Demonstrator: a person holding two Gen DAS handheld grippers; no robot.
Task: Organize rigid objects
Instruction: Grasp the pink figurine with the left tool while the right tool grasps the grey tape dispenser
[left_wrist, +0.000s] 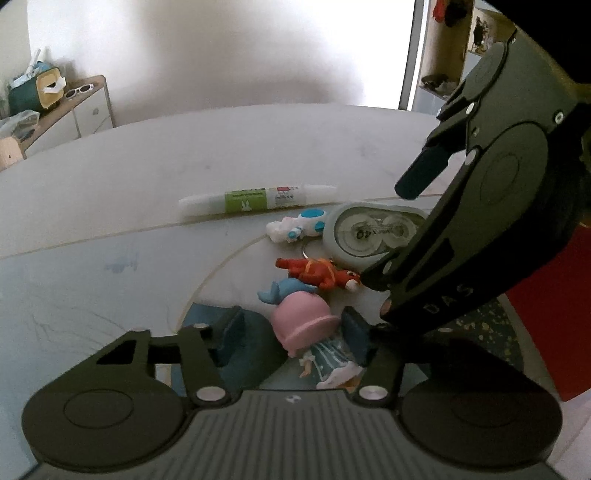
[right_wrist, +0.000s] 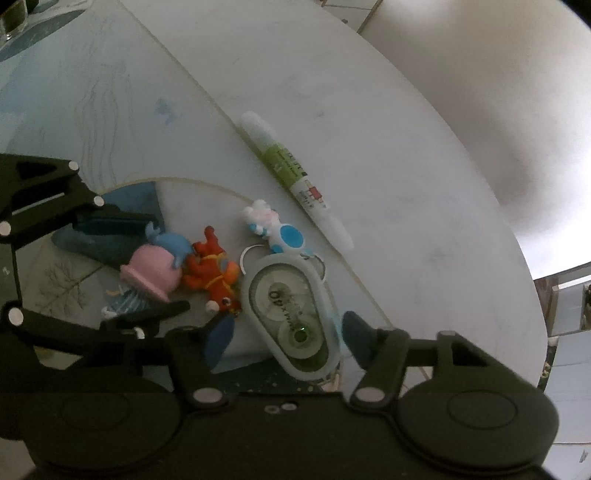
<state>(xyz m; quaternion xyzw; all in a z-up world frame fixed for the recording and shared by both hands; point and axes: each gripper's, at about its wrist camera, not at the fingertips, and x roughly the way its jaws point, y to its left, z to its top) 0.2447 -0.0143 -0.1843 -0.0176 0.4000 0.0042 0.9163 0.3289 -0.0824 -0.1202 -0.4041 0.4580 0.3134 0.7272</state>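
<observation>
Small toys lie on a round pale table (left_wrist: 110, 177). My left gripper (left_wrist: 295, 332) is shut on a doll with a pink hat (left_wrist: 304, 323), a pad against each side of the hat (right_wrist: 151, 275). A blue whale piece (left_wrist: 282, 290) touches the hat. A red figure (left_wrist: 317, 275) lies beside it. My right gripper (right_wrist: 288, 338) straddles a grey tape dispenser (right_wrist: 291, 317). The right pad is at the dispenser's edge and the left pad stands apart from it, so the gripper is open. From the left wrist view, the right gripper (left_wrist: 388, 236) stands over that dispenser (left_wrist: 369, 232).
A white and blue rabbit figure (right_wrist: 275, 227) and a white glue pen with a green label (right_wrist: 295, 177) lie just beyond the dispenser. A low cabinet with sunglasses (left_wrist: 79, 90) stands at the back left. A red surface (left_wrist: 554, 314) lies right of the table.
</observation>
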